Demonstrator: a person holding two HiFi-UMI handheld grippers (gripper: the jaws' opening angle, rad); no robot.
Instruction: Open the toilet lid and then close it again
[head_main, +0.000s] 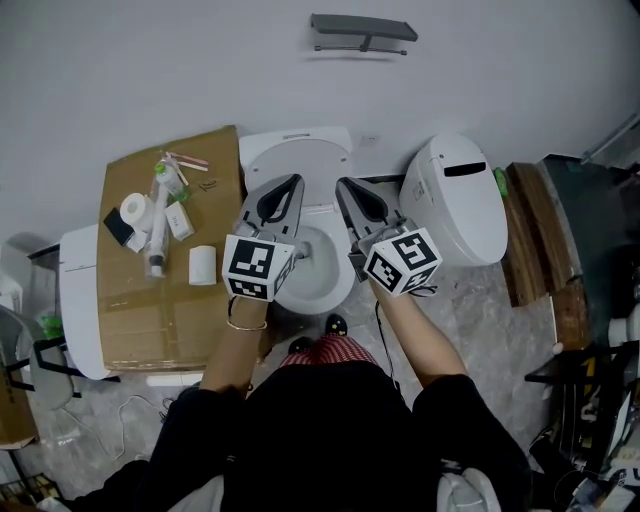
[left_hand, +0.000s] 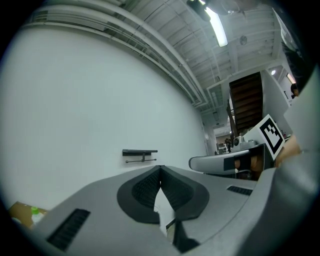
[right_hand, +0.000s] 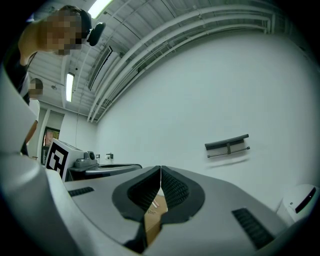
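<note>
You're holding left tongs and right tongs pinched shut and empty mid-frame, probably to nudge the raised-looking toilet lid.

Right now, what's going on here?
A person stands over a toilet, holding a gripper in each hand. The left claw and the right claw are both shut with nothing in them, pointing toward the wall. The lid looks raised, so the open step seems done and closing remains.
</note>
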